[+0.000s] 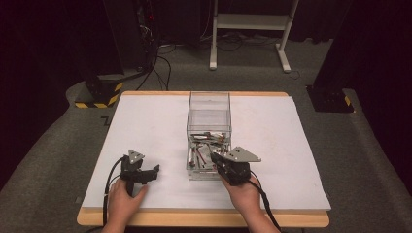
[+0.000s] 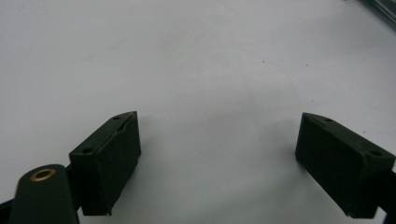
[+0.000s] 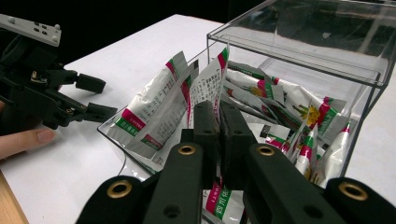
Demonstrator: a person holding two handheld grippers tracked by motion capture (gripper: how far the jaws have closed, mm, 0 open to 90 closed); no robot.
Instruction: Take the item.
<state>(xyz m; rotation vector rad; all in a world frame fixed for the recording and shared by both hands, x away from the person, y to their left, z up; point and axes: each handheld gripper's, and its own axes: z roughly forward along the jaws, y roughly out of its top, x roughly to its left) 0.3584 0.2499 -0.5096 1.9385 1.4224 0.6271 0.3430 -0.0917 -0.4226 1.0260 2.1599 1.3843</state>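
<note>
A clear plastic box (image 1: 209, 112) stands mid-table, with several white sachets (image 1: 208, 143) printed in red and green lying in it. My right gripper (image 1: 214, 157) is at the box's near end, tips inside it. In the right gripper view its jaws (image 3: 218, 112) are pressed together, and one upright sachet (image 3: 211, 79) runs down into the seam between them. A second sachet (image 3: 154, 105) leans out over the box wall (image 3: 327, 44). My left gripper (image 1: 153, 174) rests on the white sheet to the left of the box. It is open (image 2: 217, 158), with bare sheet between the jaws.
A white sheet (image 1: 145, 126) covers the wooden table (image 1: 204, 218). The left gripper (image 3: 97, 98) and a fingertip (image 3: 28, 140) lie to the left in the right gripper view. On the floor beyond are a white stand (image 1: 250, 22), cables and yellow-black striped feet (image 1: 99, 94).
</note>
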